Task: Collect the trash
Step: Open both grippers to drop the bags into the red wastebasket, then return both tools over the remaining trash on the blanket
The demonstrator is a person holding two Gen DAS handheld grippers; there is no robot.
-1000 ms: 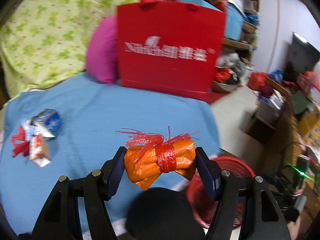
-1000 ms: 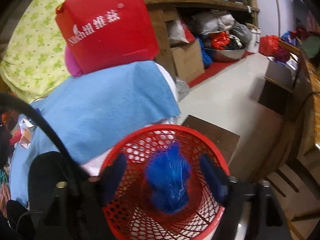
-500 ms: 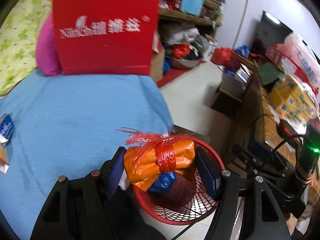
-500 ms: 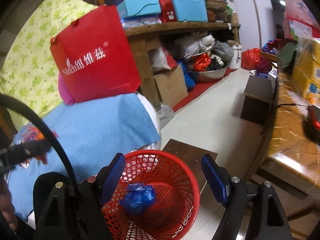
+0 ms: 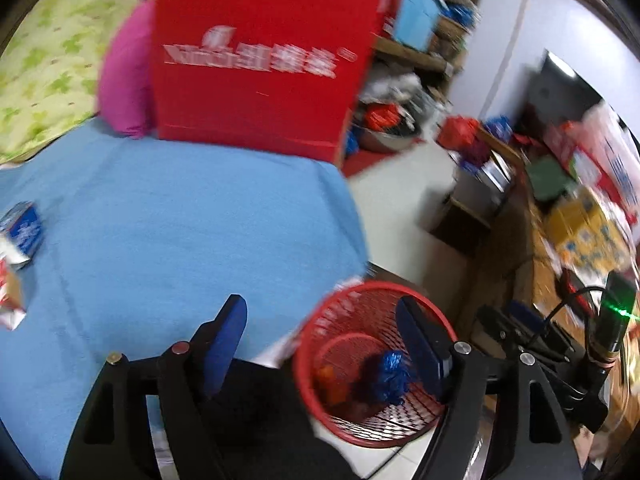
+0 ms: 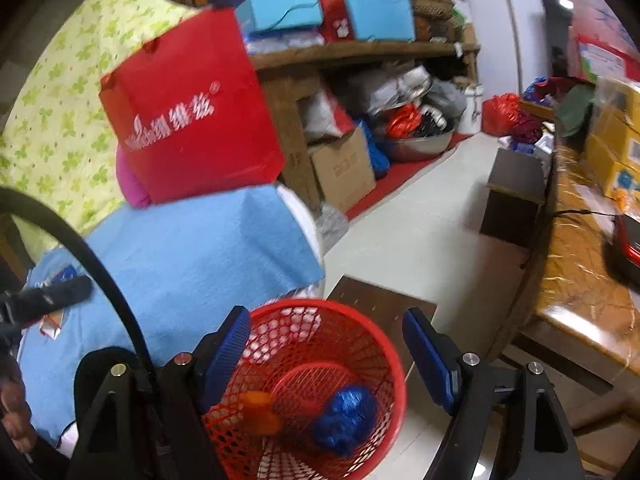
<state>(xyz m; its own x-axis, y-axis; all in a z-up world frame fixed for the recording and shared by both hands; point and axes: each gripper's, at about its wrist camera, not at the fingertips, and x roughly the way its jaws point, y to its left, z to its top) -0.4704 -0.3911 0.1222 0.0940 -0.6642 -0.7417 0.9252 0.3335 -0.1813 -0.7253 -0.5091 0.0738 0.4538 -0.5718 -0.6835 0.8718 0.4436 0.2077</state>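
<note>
Both tongs, left (image 5: 320, 344) and right (image 6: 326, 354), gape empty; orange wrapper (image 6: 260, 412) and blue wad (image 6: 346, 420) in basket (image 6: 394, 364); cartons (image 5: 18, 236) remain at bed's (image 5: 180, 220) left edge.

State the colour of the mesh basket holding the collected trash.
Red. The mesh basket shows best in the right wrist view.

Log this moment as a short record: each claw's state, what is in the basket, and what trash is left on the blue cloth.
left claw: open, empty
right claw: open, empty, above the basket
red mesh basket: on the floor beside the blue cloth
basket contents: orange wrapped bundle, blue wrapped bundle
blue cloth: small blue-and-white carton and crumpled wrappers at its left edge
backdrop: red paper bag, pink cushion
</note>
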